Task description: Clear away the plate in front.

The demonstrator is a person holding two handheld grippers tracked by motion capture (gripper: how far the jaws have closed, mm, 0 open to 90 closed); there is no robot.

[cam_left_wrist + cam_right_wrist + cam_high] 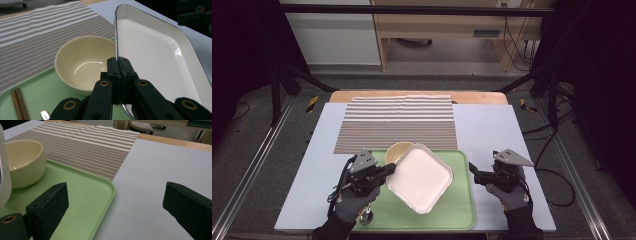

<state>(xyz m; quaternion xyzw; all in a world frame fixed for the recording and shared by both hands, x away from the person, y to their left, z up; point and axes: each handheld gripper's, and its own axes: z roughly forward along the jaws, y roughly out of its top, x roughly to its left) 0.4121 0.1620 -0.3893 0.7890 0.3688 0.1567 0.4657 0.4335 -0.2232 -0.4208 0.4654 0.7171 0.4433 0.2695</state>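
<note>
A white square plate (419,177) hangs tilted above the green tray (462,210), and my left gripper (388,170) is shut on its left rim. In the left gripper view the black jaws pinch the plate's (160,57) thin edge at my left gripper (119,72). A cream bowl (396,151) stands on the tray just behind the plate, also the bowl (82,62) beside the jaws. My right gripper (472,171) stands open at the tray's right edge, over the pale mat, with nothing between its fingers (47,205).
A striped placemat (397,122) lies behind the tray on the pale blue mat (492,130). Brown chopsticks (17,102) and a metal spoon (366,217) rest at the tray's left end. Black frame posts stand on both sides of the table.
</note>
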